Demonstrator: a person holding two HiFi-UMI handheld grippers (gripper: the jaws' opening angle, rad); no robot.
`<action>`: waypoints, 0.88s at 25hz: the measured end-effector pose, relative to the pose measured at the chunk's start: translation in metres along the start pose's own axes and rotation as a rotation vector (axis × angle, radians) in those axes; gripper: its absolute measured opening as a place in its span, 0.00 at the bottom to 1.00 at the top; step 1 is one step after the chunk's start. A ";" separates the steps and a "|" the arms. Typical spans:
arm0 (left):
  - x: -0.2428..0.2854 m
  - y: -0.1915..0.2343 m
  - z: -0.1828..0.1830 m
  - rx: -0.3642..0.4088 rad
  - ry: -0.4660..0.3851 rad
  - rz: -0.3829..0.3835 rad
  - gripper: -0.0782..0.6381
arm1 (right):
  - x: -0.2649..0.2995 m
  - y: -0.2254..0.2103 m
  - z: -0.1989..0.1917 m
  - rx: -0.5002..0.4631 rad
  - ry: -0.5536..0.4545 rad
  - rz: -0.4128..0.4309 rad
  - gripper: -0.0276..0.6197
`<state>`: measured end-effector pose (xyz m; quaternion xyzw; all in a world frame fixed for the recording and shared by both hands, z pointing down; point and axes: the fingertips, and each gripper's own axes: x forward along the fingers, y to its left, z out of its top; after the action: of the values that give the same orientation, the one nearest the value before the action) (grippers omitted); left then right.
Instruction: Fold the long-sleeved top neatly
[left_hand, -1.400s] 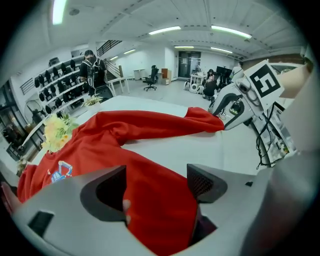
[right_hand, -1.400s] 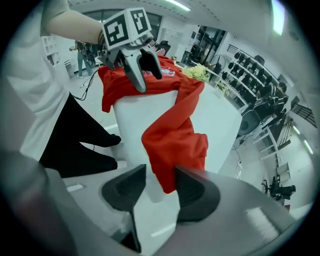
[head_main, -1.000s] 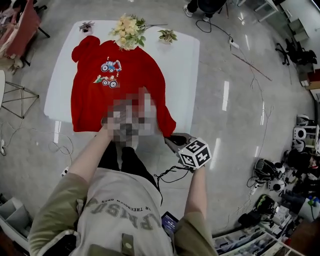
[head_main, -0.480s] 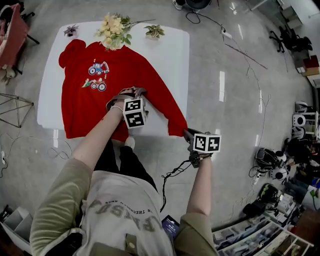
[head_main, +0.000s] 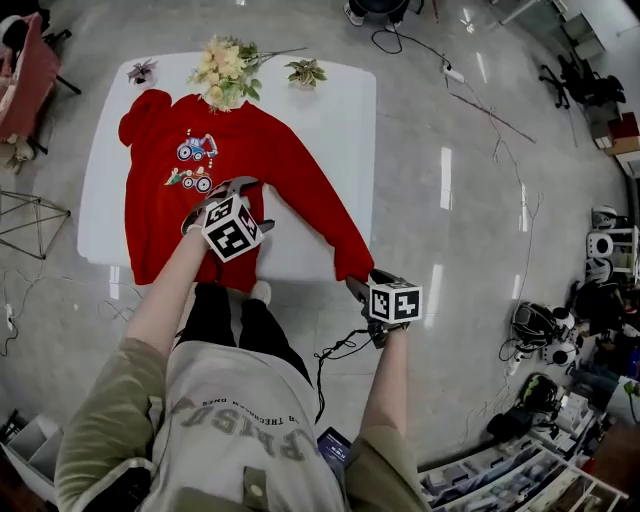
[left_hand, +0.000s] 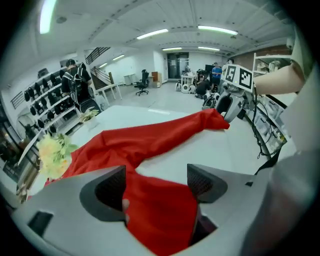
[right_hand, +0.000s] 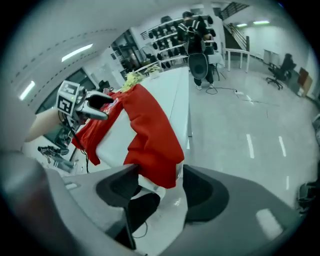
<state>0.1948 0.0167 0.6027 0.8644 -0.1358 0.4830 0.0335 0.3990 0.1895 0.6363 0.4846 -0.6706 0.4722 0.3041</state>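
A red long-sleeved top (head_main: 160, 215) with a printed picture lies flat on the white table (head_main: 330, 120). Its right sleeve (head_main: 305, 195) stretches diagonally to the table's near right edge, where the cuff (head_main: 352, 265) hangs over. My right gripper (head_main: 357, 287) is at that cuff. Its jaws are opening, and the cuff (right_hand: 155, 160) dangles between them with the pads clear of it. My left gripper (head_main: 225, 192) is over the top's lower body. Its jaws stand wide apart, with red cloth (left_hand: 160, 210) bunched between them.
A bunch of pale flowers (head_main: 225, 70) and two small potted plants (head_main: 305, 72) (head_main: 141, 72) stand along the table's far edge. A black cable (head_main: 340, 350) trails on the floor by my legs. Shelves and gear crowd the lower right (head_main: 560, 420).
My right gripper's jaws have come apart around the cuff. My left gripper has moved left across the top's body.
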 end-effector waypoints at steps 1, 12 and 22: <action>-0.005 0.004 -0.012 -0.014 0.020 0.006 0.65 | 0.000 -0.001 0.000 0.022 -0.011 -0.010 0.47; -0.052 -0.001 -0.069 -0.044 -0.003 -0.014 0.65 | -0.013 0.138 0.086 -0.310 -0.156 0.117 0.08; -0.100 -0.001 -0.101 0.017 -0.114 -0.102 0.65 | 0.067 0.333 0.154 -0.602 -0.044 0.359 0.08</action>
<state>0.0620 0.0564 0.5724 0.8966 -0.0891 0.4317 0.0428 0.0717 0.0502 0.5244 0.2576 -0.8608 0.2885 0.3309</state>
